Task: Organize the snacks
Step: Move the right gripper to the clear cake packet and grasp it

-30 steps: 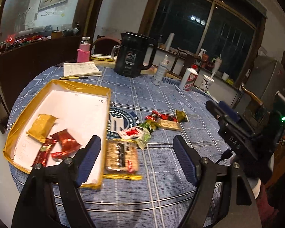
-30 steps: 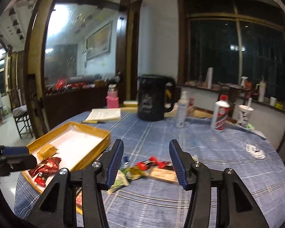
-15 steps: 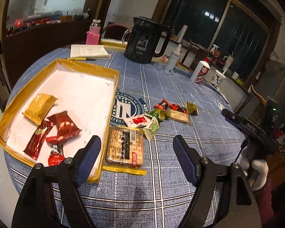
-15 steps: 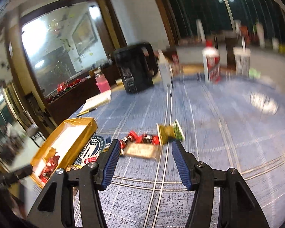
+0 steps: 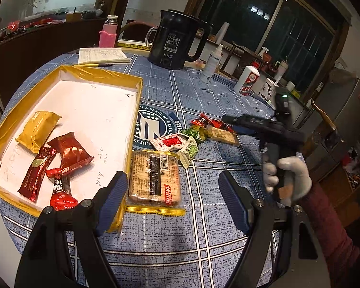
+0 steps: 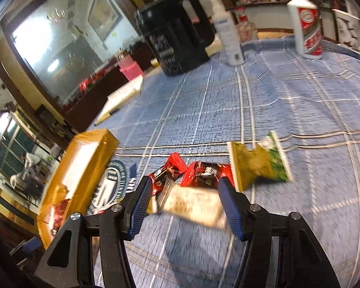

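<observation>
Reaching for loose snacks right now; right gripper hovers with fingers spread and empty around a pale wafer pack at lower centre; left gripper hangs released over a cracker pack beside the tray; next probably means clamping, then lifting trayward.

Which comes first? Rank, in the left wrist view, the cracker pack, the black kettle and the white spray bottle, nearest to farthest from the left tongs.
1. Cracker pack: between the open left tongs, beside the tray.
2. Black kettle: far side of the table, centre.
3. White spray bottle: right of the kettle; too close to call against it.
</observation>
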Tool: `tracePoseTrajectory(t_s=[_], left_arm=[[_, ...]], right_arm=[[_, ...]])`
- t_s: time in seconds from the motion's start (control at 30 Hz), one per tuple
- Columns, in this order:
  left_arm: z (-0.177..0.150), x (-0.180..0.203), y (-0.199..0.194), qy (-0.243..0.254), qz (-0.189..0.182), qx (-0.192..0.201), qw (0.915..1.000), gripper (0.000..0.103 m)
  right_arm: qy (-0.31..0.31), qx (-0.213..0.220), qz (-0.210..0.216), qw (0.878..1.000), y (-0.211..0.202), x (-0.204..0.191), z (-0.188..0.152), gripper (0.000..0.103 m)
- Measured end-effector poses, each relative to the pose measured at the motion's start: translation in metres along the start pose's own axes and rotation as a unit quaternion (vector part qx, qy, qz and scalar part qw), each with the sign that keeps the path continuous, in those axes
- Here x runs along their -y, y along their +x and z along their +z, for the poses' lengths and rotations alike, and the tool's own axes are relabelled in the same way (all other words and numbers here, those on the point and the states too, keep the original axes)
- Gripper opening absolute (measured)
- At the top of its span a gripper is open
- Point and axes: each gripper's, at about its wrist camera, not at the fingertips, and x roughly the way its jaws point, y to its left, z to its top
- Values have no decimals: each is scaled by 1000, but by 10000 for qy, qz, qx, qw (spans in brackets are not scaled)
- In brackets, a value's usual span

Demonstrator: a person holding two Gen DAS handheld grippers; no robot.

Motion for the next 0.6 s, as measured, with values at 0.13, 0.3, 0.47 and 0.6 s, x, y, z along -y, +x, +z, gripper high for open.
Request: tracePoseTrajectory(t_s=[0.13, 0.3, 0.47, 0.6], left_arm=[[0, -6, 1, -39, -34, 8, 10000, 78], [-1, -1, 7, 24, -198, -35, 9998, 78], [-3, 11, 7, 261, -172, -84, 9995, 78], [-3, 14, 4, 375, -77, -76, 9992, 78]], right_arm=[[-204, -244, 6, 9995, 5, -8, -9, 59], [-377, -381, 162, 9984, -7, -19, -23, 59], [-841, -243, -332, 9956, 0, -33, -30, 59], [-1168, -184, -627, 9910, 10, -39, -33, 58]])
